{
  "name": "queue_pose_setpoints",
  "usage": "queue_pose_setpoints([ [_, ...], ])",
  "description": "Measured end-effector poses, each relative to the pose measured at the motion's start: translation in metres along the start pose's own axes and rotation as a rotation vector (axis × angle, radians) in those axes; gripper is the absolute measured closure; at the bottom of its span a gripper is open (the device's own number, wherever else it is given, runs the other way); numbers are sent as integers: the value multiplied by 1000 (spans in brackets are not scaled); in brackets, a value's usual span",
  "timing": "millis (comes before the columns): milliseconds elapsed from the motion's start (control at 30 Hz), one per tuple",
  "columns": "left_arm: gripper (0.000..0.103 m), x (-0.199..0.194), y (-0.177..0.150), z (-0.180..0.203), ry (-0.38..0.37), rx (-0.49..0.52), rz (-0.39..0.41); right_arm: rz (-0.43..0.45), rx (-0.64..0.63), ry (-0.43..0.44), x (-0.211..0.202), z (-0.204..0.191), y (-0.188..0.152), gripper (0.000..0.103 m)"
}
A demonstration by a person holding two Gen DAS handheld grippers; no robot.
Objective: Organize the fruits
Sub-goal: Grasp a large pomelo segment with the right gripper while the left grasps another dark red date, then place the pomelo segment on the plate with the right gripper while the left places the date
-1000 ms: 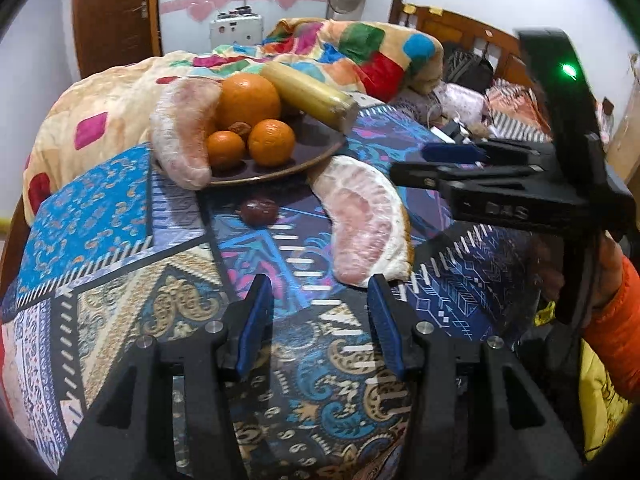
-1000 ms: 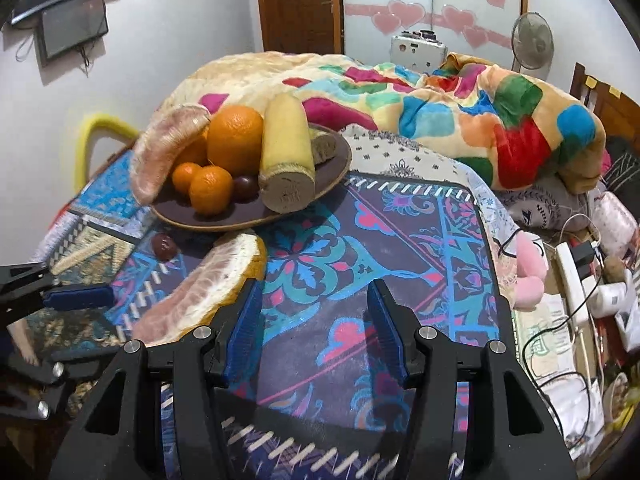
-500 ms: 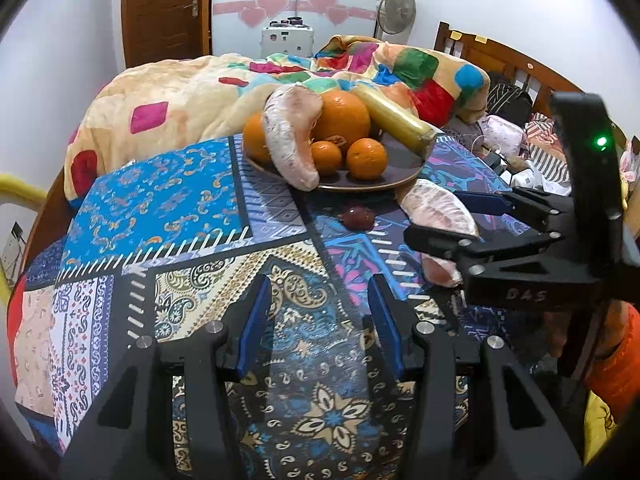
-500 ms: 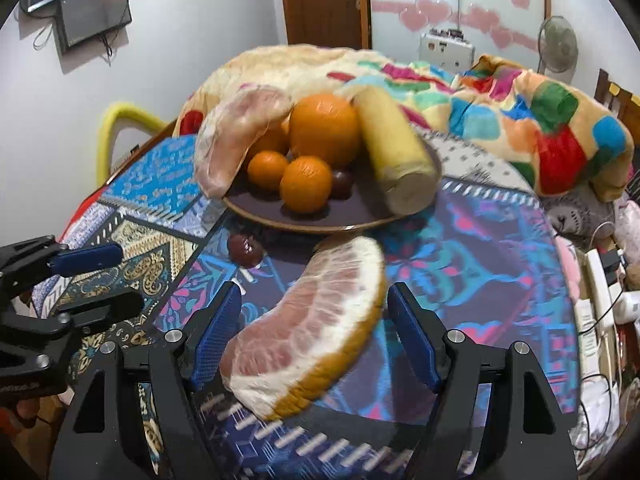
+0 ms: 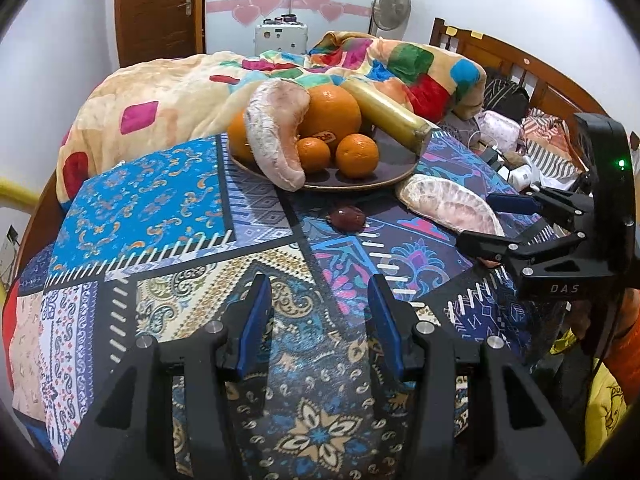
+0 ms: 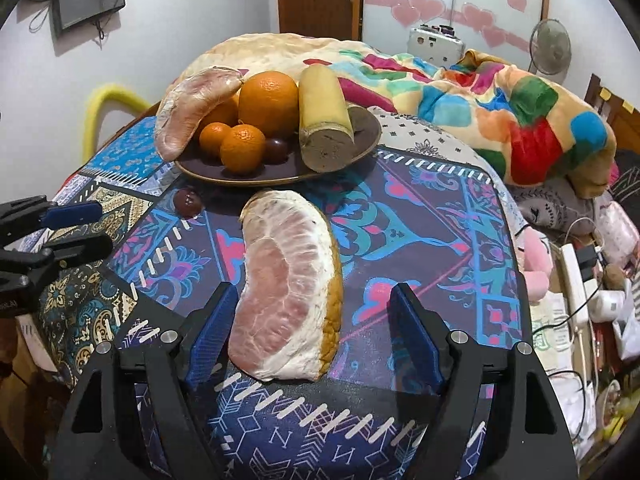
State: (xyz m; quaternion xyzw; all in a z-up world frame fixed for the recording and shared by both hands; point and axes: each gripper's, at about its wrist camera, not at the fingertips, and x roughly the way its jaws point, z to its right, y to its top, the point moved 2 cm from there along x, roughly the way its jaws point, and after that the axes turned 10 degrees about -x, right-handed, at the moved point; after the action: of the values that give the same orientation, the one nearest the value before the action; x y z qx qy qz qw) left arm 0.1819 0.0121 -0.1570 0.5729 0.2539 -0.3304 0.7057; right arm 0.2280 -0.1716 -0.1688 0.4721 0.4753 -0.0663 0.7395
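Right wrist view: my right hand-held gripper point(image 6: 312, 336), fingers spread, straddles the pomelo wedge point(image 6: 288, 292) lying on the bed near the plate point(image 6: 280, 178); soft, juicy, best gripped lightly across its rind.

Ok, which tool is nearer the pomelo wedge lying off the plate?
Right. The right tool is open around the pomelo wedge, a finger on each side. The left tool is open over bare cloth, off to the wedge's left.

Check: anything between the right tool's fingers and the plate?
Right wrist view: the pomelo wedge lies between the open right tool and the plate, flat on cloth.
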Motion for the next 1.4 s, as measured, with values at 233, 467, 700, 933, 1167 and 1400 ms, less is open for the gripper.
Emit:
queue_pose_setpoints([
  [233,53,15,10,12,1,29,-32,43,-12,15,13,-5,11,35],
  [467,53,31,22,19,1,35,-61,81,-50,37,11,-10,10,56],
  [700,53,48,33,27,15,55,-85,102,-41,41,0,-3,0,57],
  [933,68,53,35,31,20,73,-85,124,-31,25,-14,9,-7,57],
  [1167,82,51,34,31,22,72,-71,170,-12,20,-29,16,-1,57],
  [1400,83,29,36,29,4,68,-16,226,-12,21,-40,13,16,57],
])
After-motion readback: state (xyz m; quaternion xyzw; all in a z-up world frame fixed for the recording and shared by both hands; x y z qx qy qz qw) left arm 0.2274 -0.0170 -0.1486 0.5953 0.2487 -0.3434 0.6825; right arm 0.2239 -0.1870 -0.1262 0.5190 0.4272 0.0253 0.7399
